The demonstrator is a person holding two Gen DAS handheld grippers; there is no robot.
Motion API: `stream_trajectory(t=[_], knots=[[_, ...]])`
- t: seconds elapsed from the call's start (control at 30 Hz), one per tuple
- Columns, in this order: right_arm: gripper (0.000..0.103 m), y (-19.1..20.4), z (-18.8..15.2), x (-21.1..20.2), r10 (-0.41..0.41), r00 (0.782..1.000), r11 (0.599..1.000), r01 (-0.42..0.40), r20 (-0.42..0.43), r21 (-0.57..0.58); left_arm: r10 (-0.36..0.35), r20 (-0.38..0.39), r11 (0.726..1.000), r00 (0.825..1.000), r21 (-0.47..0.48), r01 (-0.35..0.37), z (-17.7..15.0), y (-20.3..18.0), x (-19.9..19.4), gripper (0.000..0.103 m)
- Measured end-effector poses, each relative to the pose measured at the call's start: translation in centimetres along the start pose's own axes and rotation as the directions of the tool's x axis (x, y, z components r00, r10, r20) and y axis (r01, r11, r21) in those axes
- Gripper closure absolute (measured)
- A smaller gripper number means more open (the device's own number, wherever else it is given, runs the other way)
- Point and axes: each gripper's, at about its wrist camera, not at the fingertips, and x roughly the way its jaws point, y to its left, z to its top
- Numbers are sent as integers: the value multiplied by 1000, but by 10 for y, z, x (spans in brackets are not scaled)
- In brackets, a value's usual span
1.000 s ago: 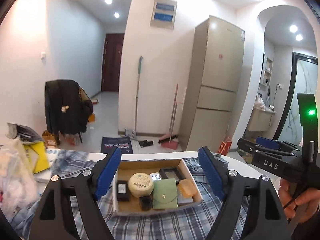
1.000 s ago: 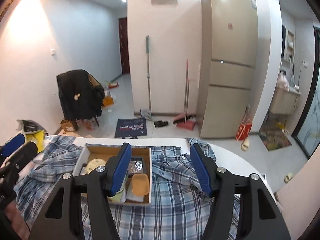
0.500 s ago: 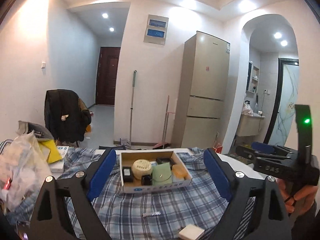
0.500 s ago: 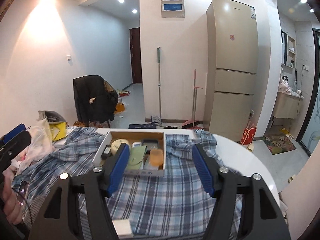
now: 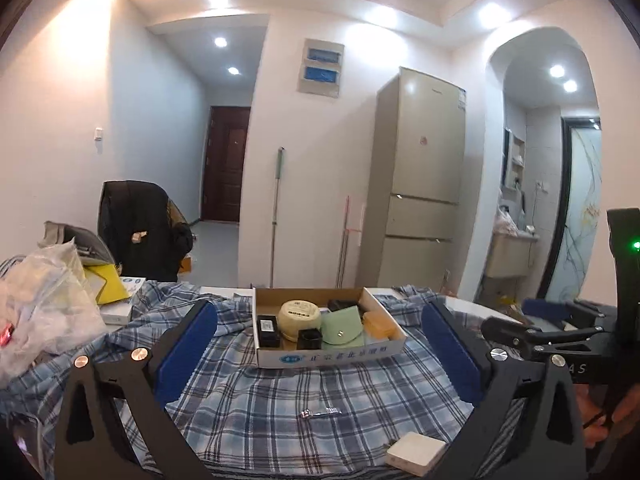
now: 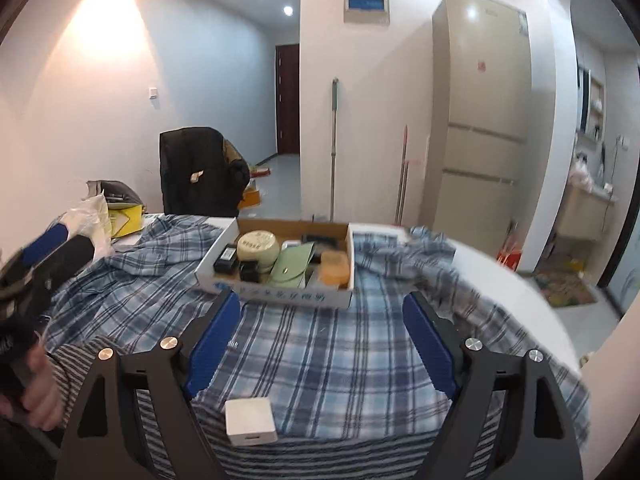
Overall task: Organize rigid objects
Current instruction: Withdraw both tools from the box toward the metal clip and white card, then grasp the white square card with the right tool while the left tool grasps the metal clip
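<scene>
Blue-and-white plaid cloth (image 5: 280,392) covers the counter (image 6: 516,296), whose white top shows bare at the right edge.

Cardboard box (image 5: 332,354), shallow, open-topped, white outer wall with blue print, sits on the cloth at mid-counter. Contents, packed close:
- round cream tin (image 5: 300,314), printed label on its lid, centre left;
- black rectangular device (image 5: 267,328), flat, at the left wall;
- small black cube-shaped holder (image 5: 310,339), in front of the tin;
- pale green snap pouch (image 5: 342,326), centre;
- orange translucent case (image 5: 378,324), at the right wall;
- dark flat item (image 5: 340,304), at the back, detail unclear.

Loose on the cloth, nearer than the box: small silver metal piece (image 5: 320,413), kind unclear; white square charger block (image 6: 250,420), at the cloth's near edge.

Left tool (image 5: 320,356): blue-padded jaws have just been opening and stand spread wide, nothing between them; box lies beyond the tips.

Right tool (image 6: 322,340): jaws have just been opening and stand apart, gripping nothing; charger block lies just below and left of the gap.

Counter's left end: crumpled plastic bag (image 5: 44,312), yellow package (image 5: 106,288).

Background: beige refrigerator (image 5: 420,196), mop (image 5: 276,216), dark jacket (image 5: 136,232) over a chair, brown door (image 5: 224,168).
</scene>
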Motion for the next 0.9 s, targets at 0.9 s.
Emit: stream_trajectory(t=[0.9], knots=[[39,53,-76,85,179,893,965,-240,-413,-101,107,-179,989,978,-78,-122,-28,24,35,0]])
